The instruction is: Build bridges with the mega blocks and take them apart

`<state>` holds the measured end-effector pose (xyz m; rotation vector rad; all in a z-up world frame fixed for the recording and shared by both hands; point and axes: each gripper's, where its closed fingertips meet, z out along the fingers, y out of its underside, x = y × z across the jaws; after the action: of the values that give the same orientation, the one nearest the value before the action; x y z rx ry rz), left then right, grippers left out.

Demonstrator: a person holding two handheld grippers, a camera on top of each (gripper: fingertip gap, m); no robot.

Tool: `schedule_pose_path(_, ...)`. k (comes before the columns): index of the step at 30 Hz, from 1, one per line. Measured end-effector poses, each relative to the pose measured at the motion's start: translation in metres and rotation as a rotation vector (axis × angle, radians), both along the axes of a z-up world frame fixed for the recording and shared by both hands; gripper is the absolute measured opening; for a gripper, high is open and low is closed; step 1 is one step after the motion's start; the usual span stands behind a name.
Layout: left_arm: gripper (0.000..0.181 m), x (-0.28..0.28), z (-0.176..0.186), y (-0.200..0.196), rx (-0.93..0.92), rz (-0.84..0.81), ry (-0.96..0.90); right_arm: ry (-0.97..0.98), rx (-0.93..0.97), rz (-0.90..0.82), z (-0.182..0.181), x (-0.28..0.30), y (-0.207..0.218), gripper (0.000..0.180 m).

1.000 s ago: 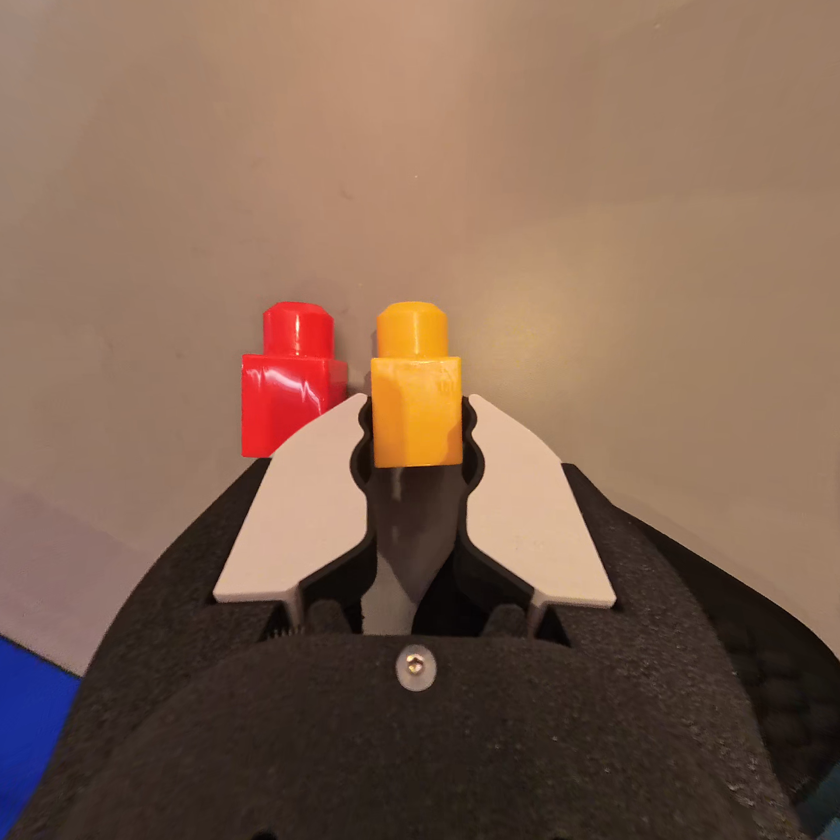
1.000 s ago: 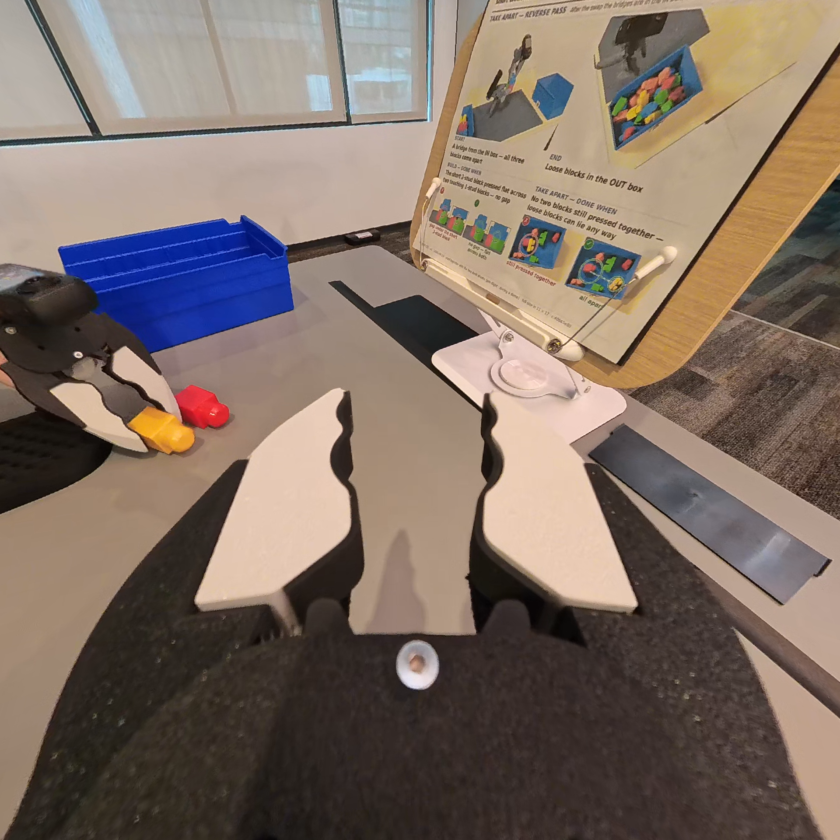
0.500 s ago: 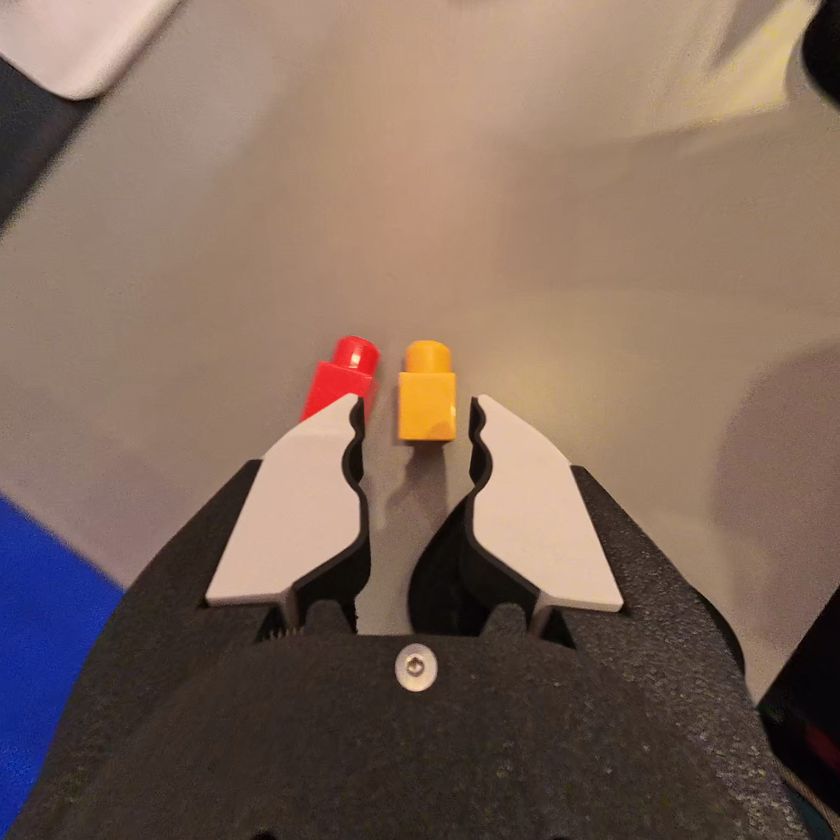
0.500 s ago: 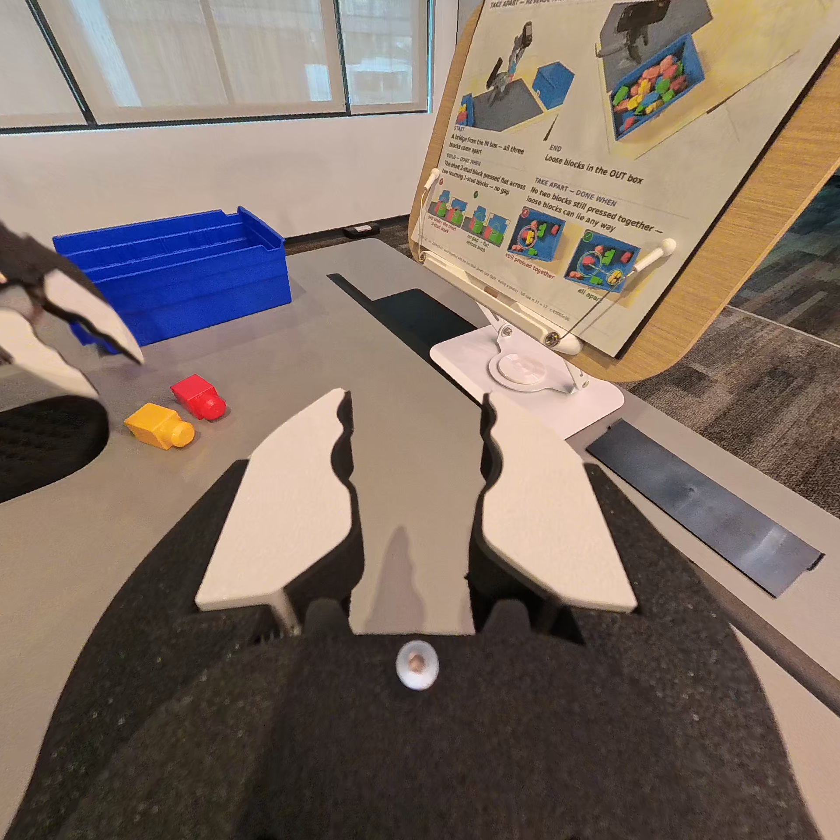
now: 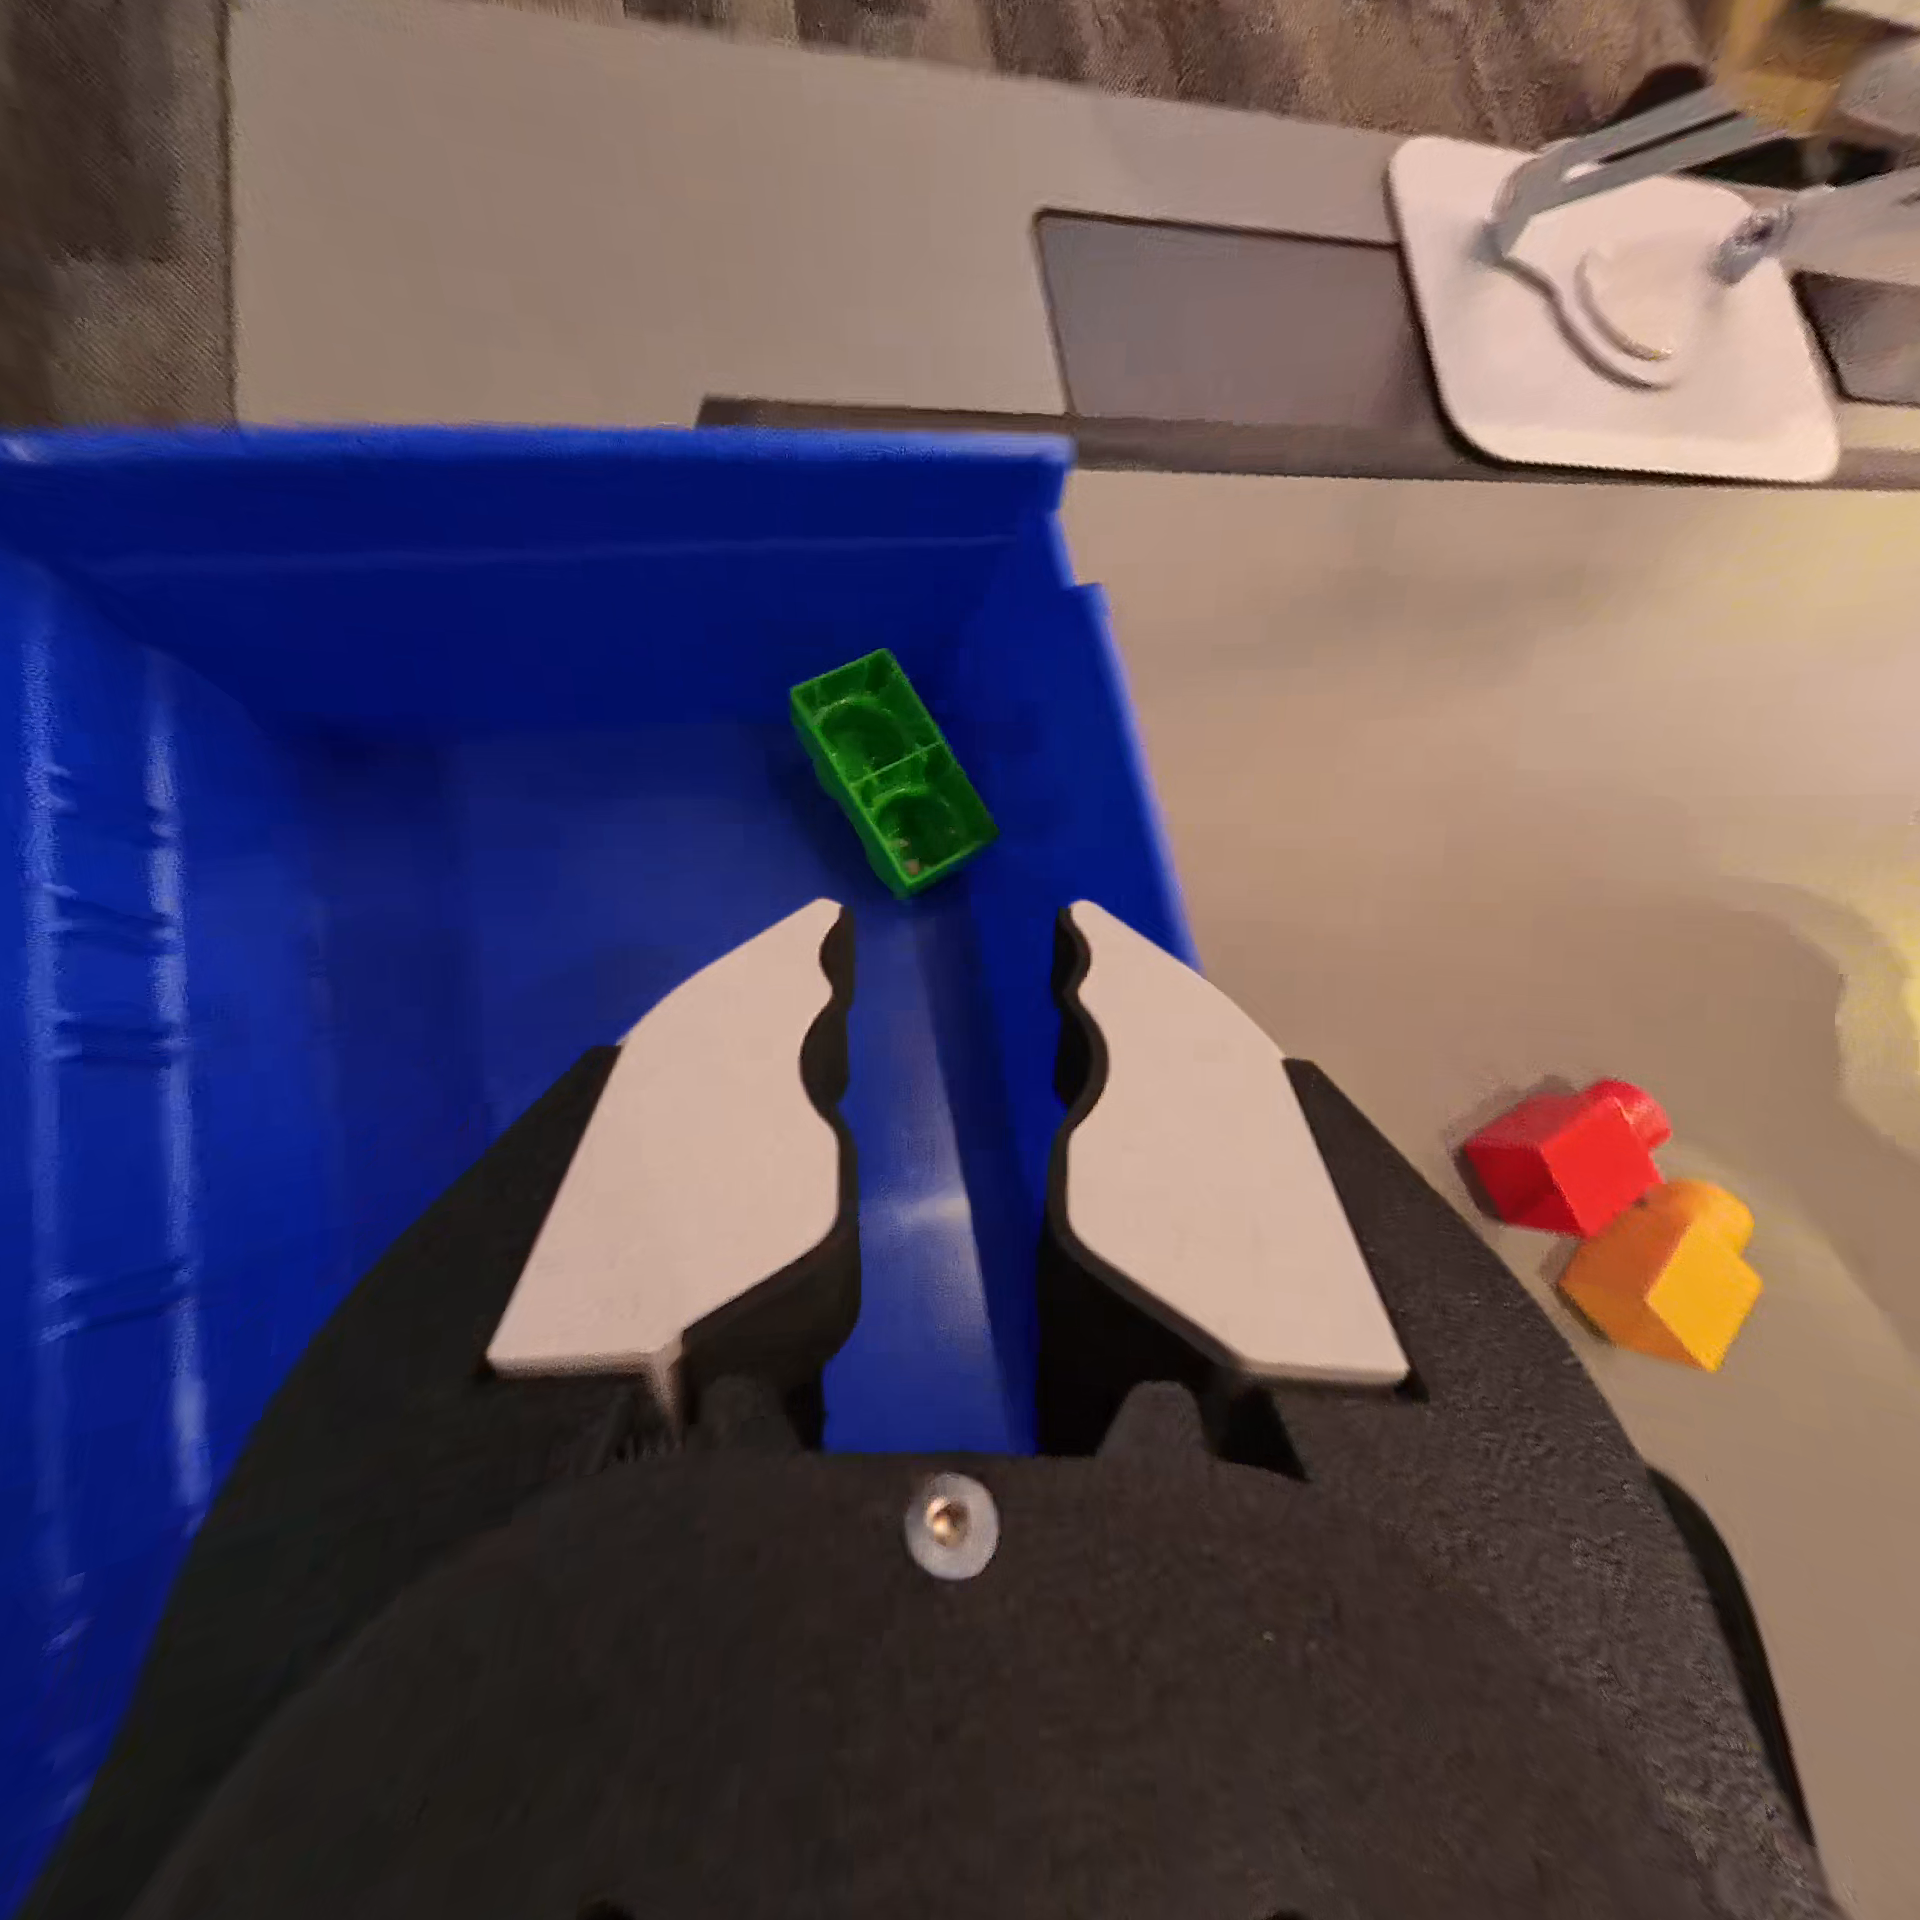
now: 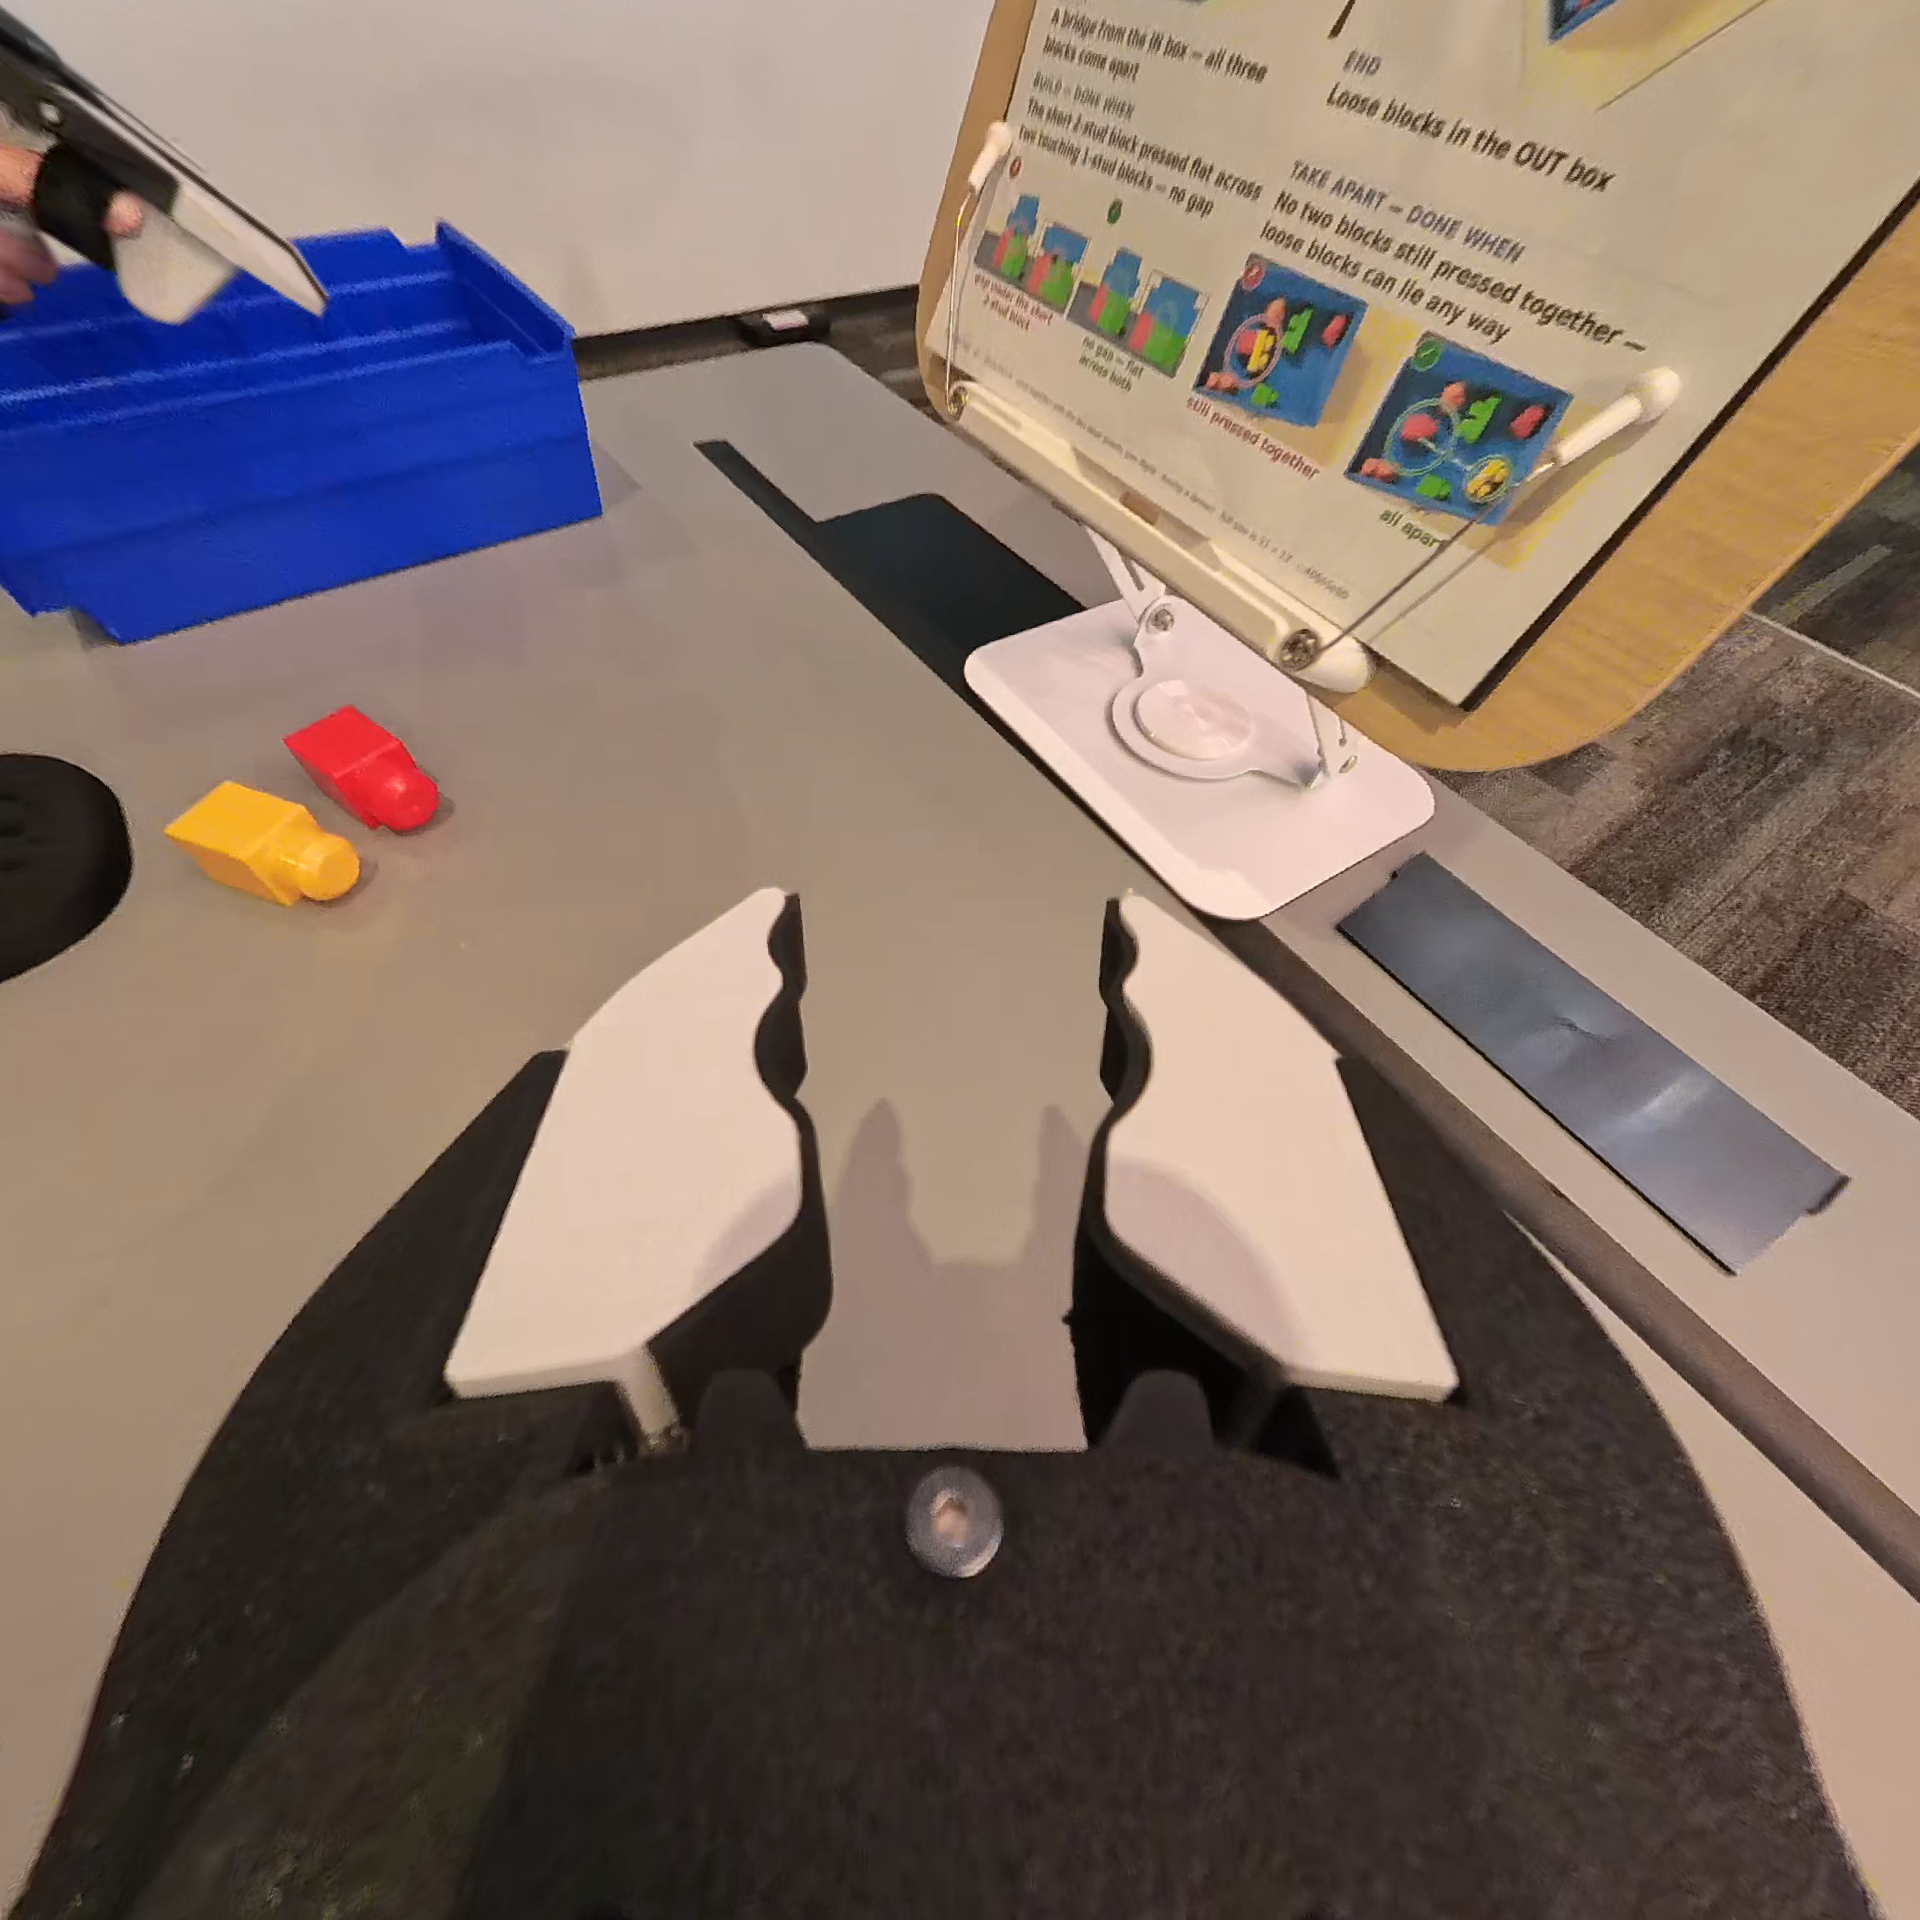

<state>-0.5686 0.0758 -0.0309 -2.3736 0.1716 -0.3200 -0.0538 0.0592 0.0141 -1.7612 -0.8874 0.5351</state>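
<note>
My left gripper (image 5: pixel 951 920) is open and empty, held over the blue bin (image 5: pixel 312 831). A green two-stud block (image 5: pixel 891 784) lies hollow side up in the bin, just beyond the fingertips and apart from them. A red one-stud block (image 5: pixel 1558 1153) and a yellow one-stud block (image 5: pixel 1662 1283) lie on their sides on the grey table, right of the bin; both also show in the right wrist view, red (image 6: pixel 358 769) and yellow (image 6: pixel 260 842). My right gripper (image 6: pixel 951 914) is open and empty above the bare table. The left gripper (image 6: pixel 208 260) shows there above the bin (image 6: pixel 291 457).
An instruction board on a white stand (image 6: pixel 1195 748) rises at the right. A dark strip (image 6: pixel 1579 1060) runs along the table's right edge. A black round pad (image 6: pixel 52 862) lies at the left. Carpet floor (image 6: pixel 1766 748) lies past the table. My right fingertips sit around 55 cm from my left ones. To the green two-stud block (image 5: pixel 891 784): left tips about 9 cm, right tips about 50 cm.
My left gripper let go of the yellow block beside the red one, lifted, and swung left over the blue bin. The right gripper shifted only slightly.
</note>
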Motion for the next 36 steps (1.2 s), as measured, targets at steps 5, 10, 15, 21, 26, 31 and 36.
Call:
schedule_pose_path(5, 0.042, -0.010, -0.061, 0.036, -0.121, 0.076, -0.057, -0.045, 0.038, -0.009, 0.001, -0.009, -0.001, 0.054)
schedule_pose_path(10, 0.052, 0.003, -0.082, 0.062, -0.211, 0.073, -0.106, -0.083, 0.046, -0.035, -0.004, -0.007, 0.001, 0.052)
schedule_pose_path(15, 0.053, 0.004, -0.100, 0.067, -0.306, 0.052, -0.033, -0.114, 0.010, -0.060, -0.016, 0.003, 0.005, 0.053)
schedule_pose_path(21, 0.051, -0.009, -0.097, 0.063, -0.287, 0.049, -0.041, -0.139, 0.008, -0.045, -0.019, 0.002, 0.004, 0.053)
schedule_pose_path(26, 0.051, -0.020, -0.065, 0.052, -0.170, 0.041, -0.158, -0.109, 0.013, -0.022, -0.015, -0.005, 0.003, 0.053)
schedule_pose_path(31, 0.050, 0.002, 0.014, 0.026, 0.030, -0.114, -0.143, -0.061, 0.049, 0.060, 0.001, -0.038, -0.008, 0.053)
schedule_pose_path(36, 0.050, 0.143, 0.113, -0.050, 0.246, -0.567, -0.396, 0.242, 0.071, 0.369, 0.046, -0.117, -0.057, 0.052)
